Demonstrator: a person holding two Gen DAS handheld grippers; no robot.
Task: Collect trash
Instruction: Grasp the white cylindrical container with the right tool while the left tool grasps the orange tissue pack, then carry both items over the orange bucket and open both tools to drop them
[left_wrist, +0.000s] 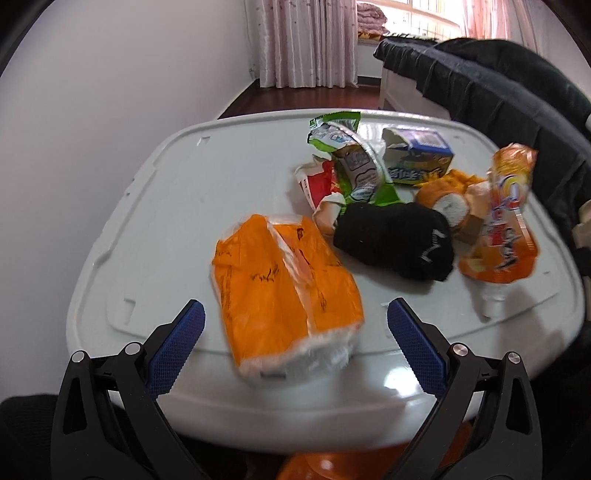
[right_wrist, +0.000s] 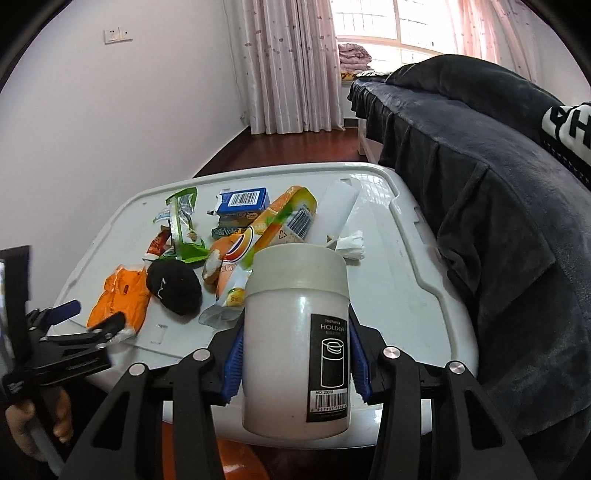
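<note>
While right tongs (right_wrist: 295, 363) clamp a white plastic canister (right_wrist: 295, 343) labelled "HOLDER", left tongs (left_wrist: 295, 325) gape wide, empty, over the crinkled orange packet (left_wrist: 284, 291) at the table's (left_wrist: 155, 206) near edge.

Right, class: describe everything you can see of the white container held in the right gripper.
The white container is a plain cylinder of matt, slightly translucent-looking plastic with a paler, cream-coloured cap on top. A black label down its front reads HOLDER, with an outline drawing of a canister and a barcode beneath. It stands upright and looks intact, with the cap on. The right gripper is clamped on it, a blue pad pressing each side of its lower body. It sits in front of the white table; whether its base touches anything cannot be told.
</note>
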